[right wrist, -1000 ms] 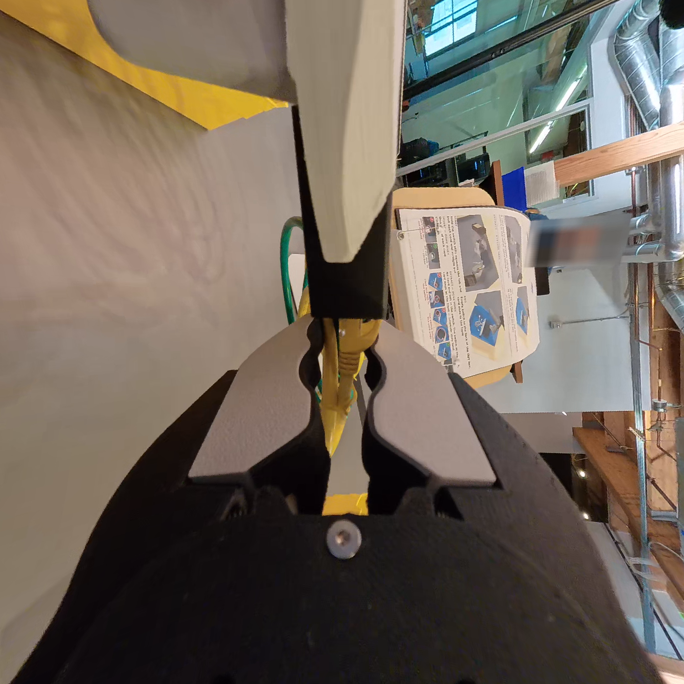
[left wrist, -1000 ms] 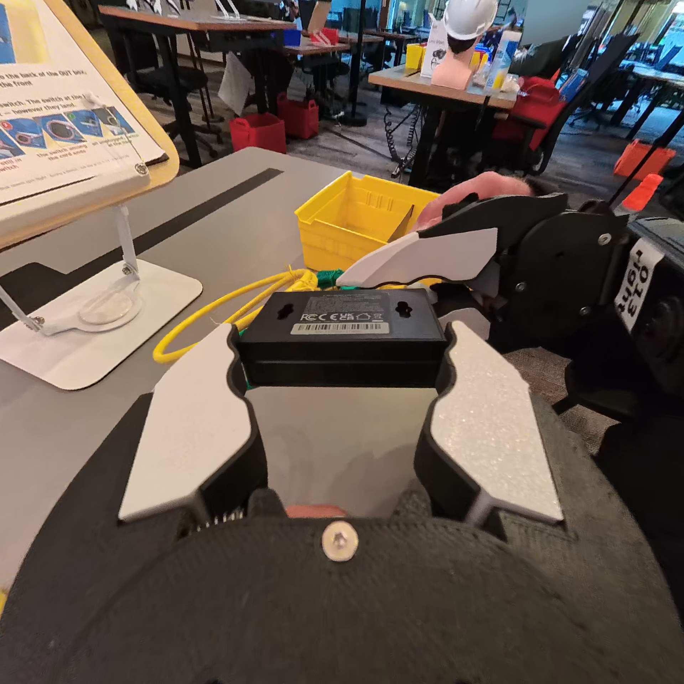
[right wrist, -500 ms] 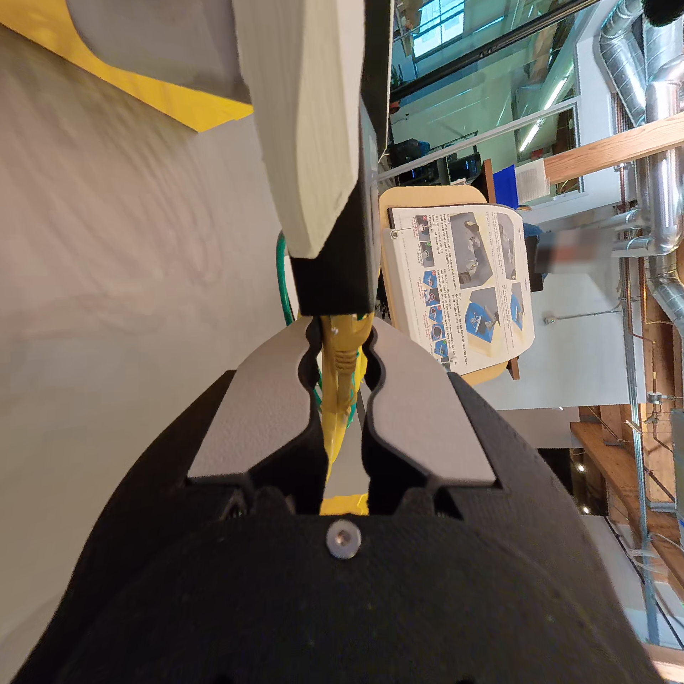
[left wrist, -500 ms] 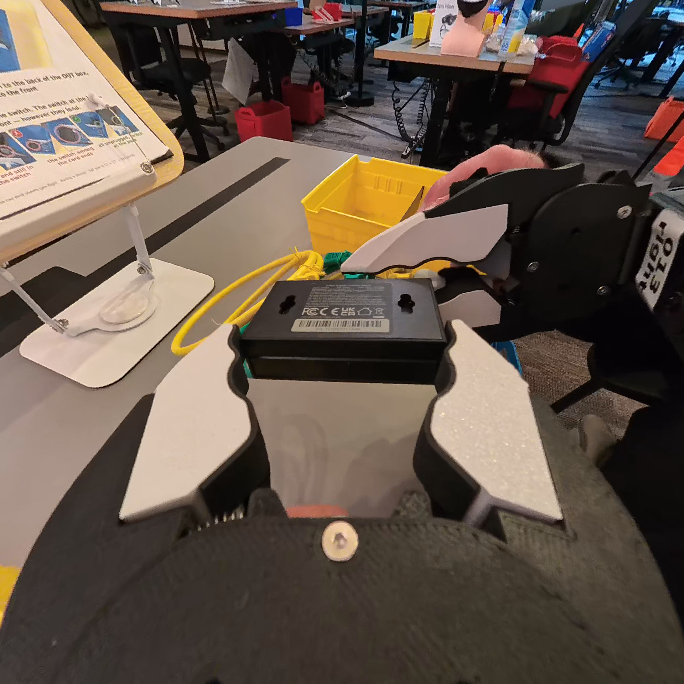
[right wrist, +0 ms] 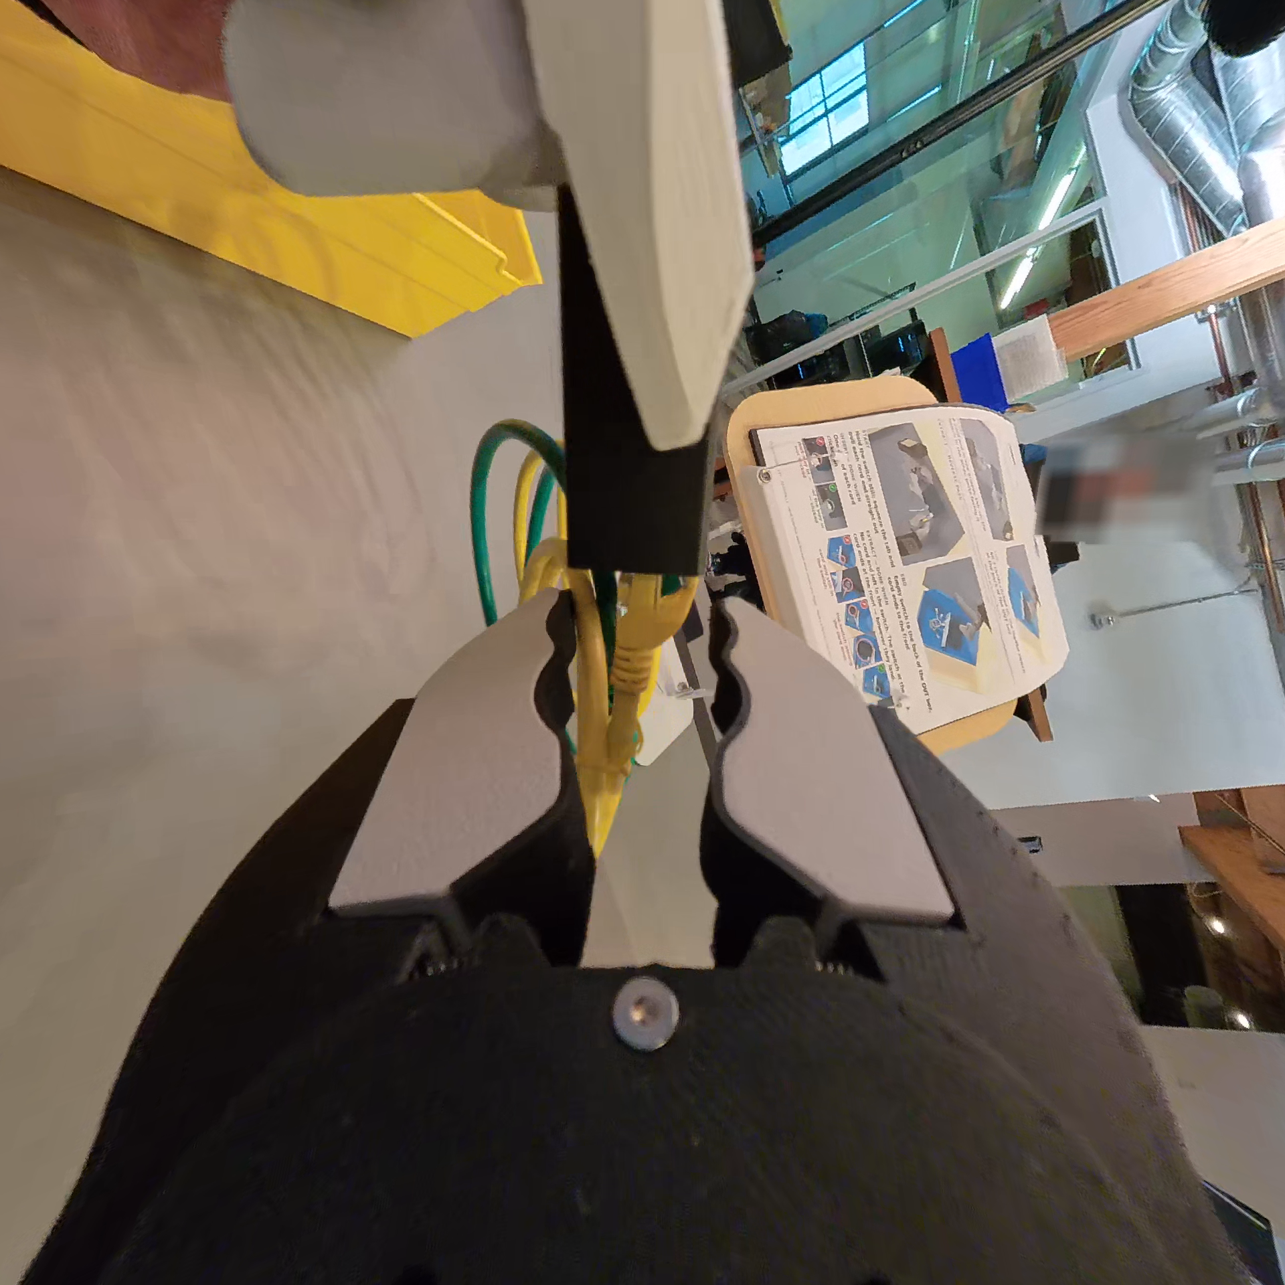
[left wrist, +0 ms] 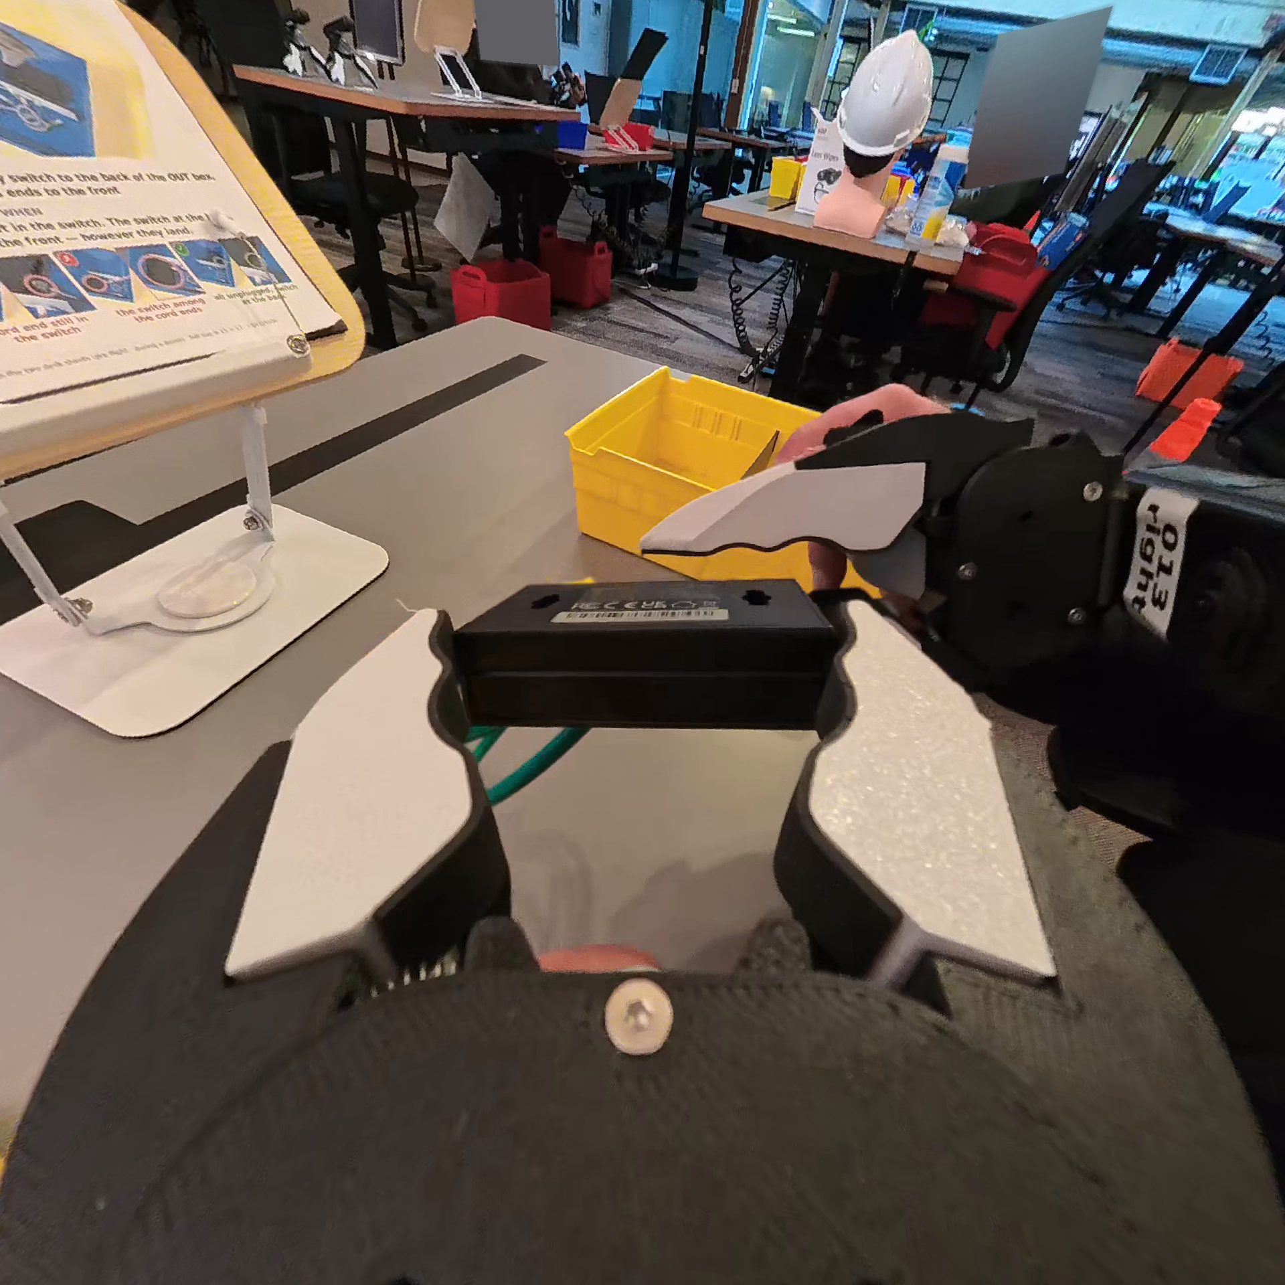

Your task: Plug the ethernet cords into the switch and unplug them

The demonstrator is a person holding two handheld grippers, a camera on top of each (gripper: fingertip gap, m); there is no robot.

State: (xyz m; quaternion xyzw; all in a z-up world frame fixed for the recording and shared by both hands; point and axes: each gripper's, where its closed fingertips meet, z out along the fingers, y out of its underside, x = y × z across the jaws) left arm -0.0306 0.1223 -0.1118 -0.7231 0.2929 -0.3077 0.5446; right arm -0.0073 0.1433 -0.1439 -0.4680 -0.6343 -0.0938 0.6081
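My left gripper (left wrist: 643, 667) is shut on the black switch (left wrist: 643, 647) and holds it by its two ends, underside up, above the grey table (left wrist: 445, 487). In the right wrist view the switch (right wrist: 629, 487) is seen end-on. A yellow plug (right wrist: 647, 612) meets its port face. My right gripper (right wrist: 640, 626) is open, with its fingers on either side of the plug. The yellow cord (right wrist: 591, 688) runs back between the fingers and touches the left one. A green cord (right wrist: 487, 500) loops beyond and also shows under the switch (left wrist: 528, 758). My right gripper also shows in the left wrist view (left wrist: 786, 514).
A yellow bin (left wrist: 667, 452) stands on the table just behind the switch. An instruction board (left wrist: 139, 208) on a white stand (left wrist: 188, 626) is at the left. The table's right edge is close to my right gripper, with chairs and desks beyond. The tips of one gripper are about 5 cm away from the tips of the other.
My right gripper has opened and let go of the yellow plug. My left gripper has tilted the switch, which now shows more edge-on, and the yellow cord loop is out of its view.
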